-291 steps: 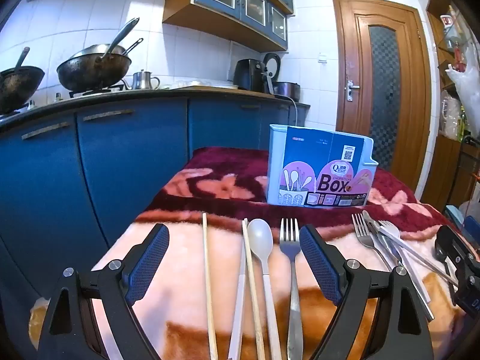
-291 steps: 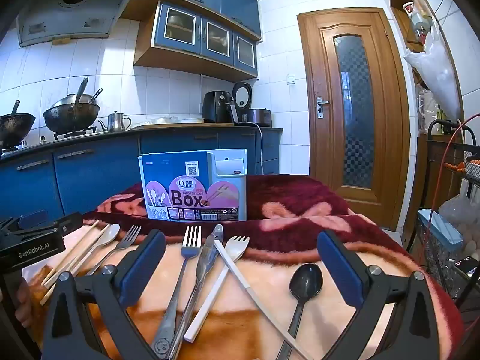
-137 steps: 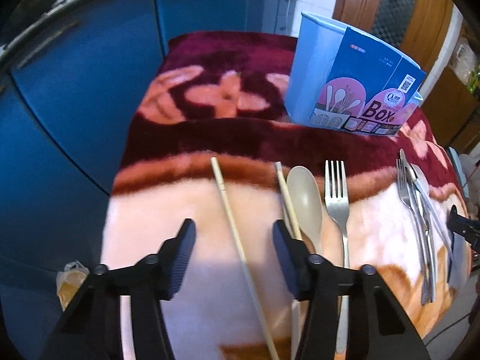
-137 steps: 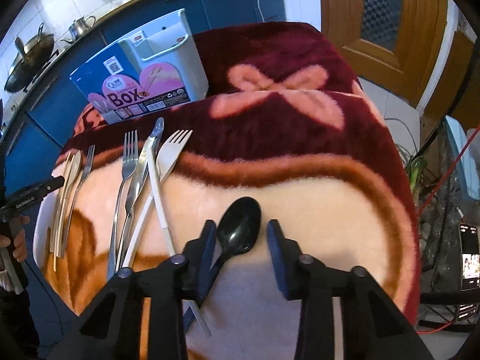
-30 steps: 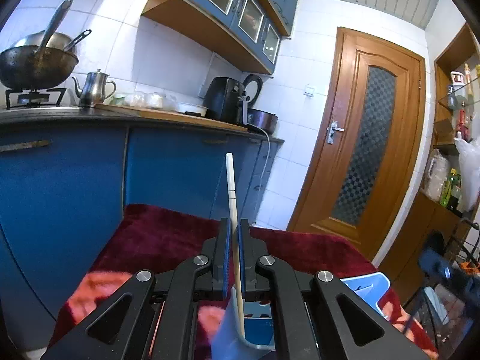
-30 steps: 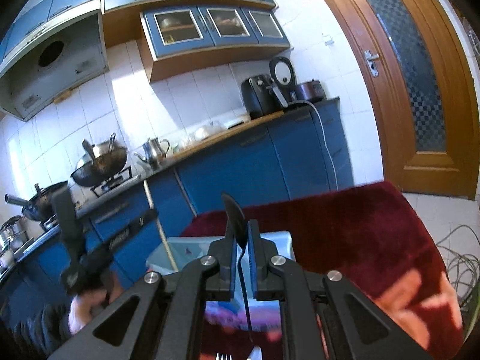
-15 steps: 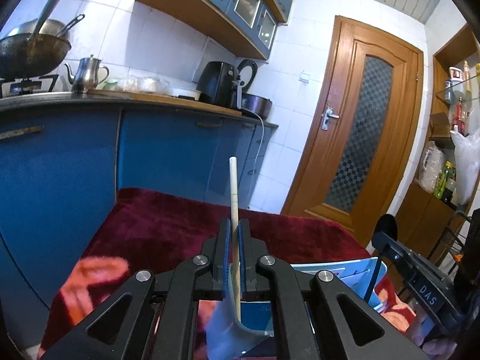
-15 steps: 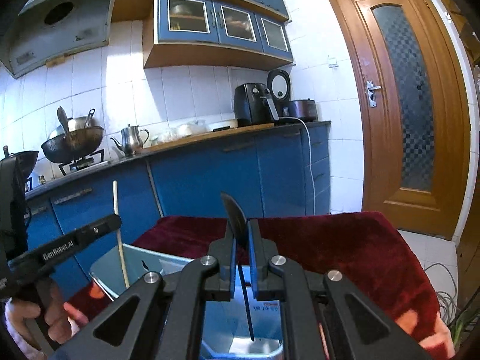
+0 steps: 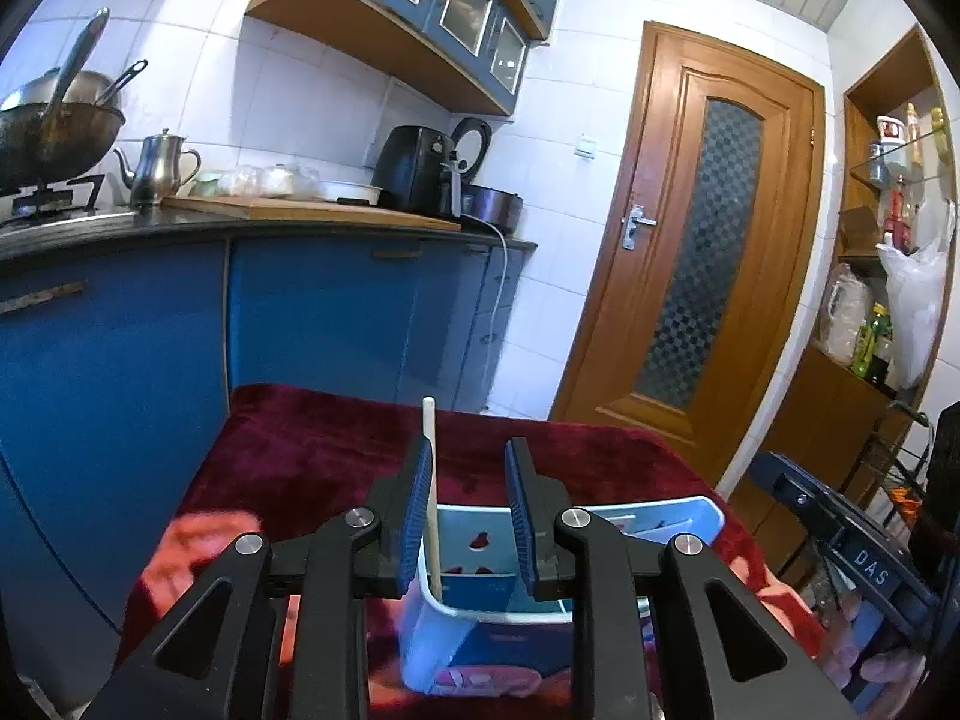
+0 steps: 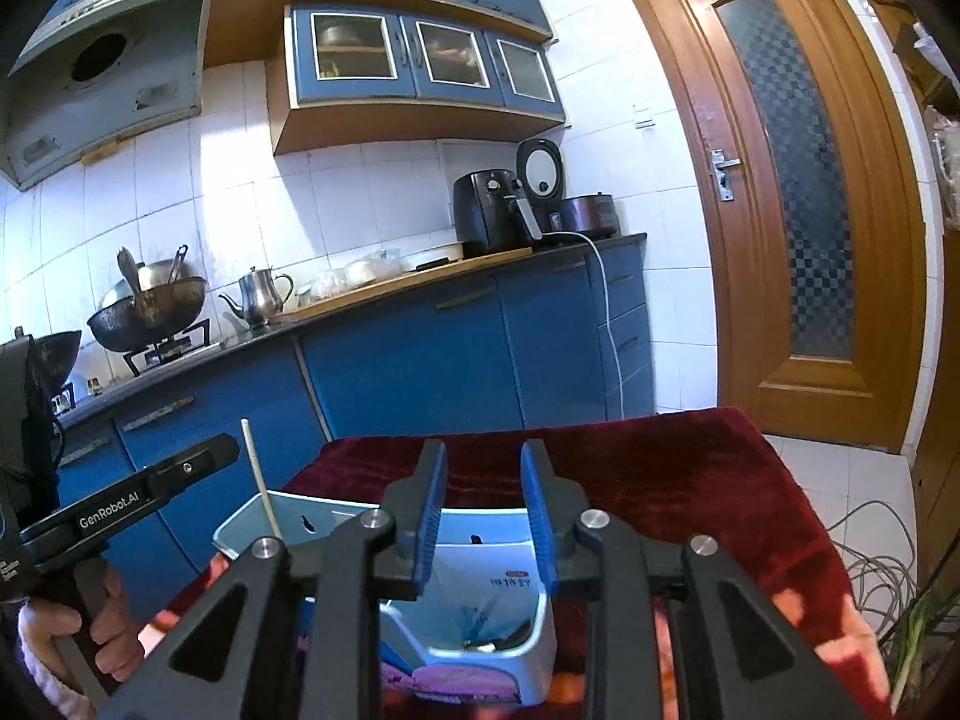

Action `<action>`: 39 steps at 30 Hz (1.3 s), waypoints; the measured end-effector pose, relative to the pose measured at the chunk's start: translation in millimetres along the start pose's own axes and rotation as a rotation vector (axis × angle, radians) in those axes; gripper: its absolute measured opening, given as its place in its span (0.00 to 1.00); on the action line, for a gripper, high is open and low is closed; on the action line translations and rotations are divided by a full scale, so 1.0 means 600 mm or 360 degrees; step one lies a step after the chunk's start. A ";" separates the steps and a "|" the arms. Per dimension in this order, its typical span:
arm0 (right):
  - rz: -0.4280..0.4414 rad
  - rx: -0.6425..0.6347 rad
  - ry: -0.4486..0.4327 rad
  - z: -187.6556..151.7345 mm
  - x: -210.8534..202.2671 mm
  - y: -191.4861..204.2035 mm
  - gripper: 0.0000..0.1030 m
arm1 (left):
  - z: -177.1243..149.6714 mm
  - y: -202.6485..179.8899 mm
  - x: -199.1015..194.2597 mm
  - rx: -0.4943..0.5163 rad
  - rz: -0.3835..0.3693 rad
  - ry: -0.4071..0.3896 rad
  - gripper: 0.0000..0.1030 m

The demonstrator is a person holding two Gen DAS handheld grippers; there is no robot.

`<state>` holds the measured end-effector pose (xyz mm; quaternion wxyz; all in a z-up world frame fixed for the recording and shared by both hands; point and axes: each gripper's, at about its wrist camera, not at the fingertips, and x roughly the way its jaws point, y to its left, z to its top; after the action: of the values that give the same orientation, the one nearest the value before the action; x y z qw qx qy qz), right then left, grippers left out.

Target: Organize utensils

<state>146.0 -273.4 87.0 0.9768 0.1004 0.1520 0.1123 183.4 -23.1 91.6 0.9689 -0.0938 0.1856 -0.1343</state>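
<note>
A light-blue utensil box (image 9: 660,516) (image 10: 480,576) stands on the dark red blanket under both grippers. My left gripper (image 9: 468,510) hovers over the box's left end and its jaws are opening. A pale chopstick (image 9: 431,480) (image 10: 261,480) stands upright in the box, close by the left pad, and the pads do not press on it. My right gripper (image 10: 483,510) hangs over the box's right compartment, its jaws opening with nothing between them. A dark shape (image 10: 510,639), likely the black spoon, lies deep in that compartment.
The blanket-covered table (image 10: 660,468) stands beside blue kitchen cabinets (image 9: 312,312), with a wooden door (image 10: 798,210) to the right. A hand (image 10: 60,630) holds the left gripper's handle (image 10: 120,504). The right gripper's body (image 9: 840,546) shows at the right edge.
Both pairs of jaws have parted. The chopstick has slid down into the box and stands free. The black spoon has left the right jaws and dropped into the box.
</note>
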 end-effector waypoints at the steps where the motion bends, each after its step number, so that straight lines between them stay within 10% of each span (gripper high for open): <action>1: 0.0000 0.0008 0.0003 0.001 -0.005 -0.001 0.28 | 0.002 -0.001 -0.006 0.0001 -0.0001 0.0005 0.25; 39: -0.0072 0.0067 0.0502 -0.119 -0.162 0.026 0.28 | -0.132 0.037 -0.125 0.0113 0.0151 0.0620 0.32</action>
<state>30.0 -270.9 50.4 0.9408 0.0985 0.3080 0.1013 90.8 9.3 39.2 0.9225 -0.0231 0.3690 -0.1107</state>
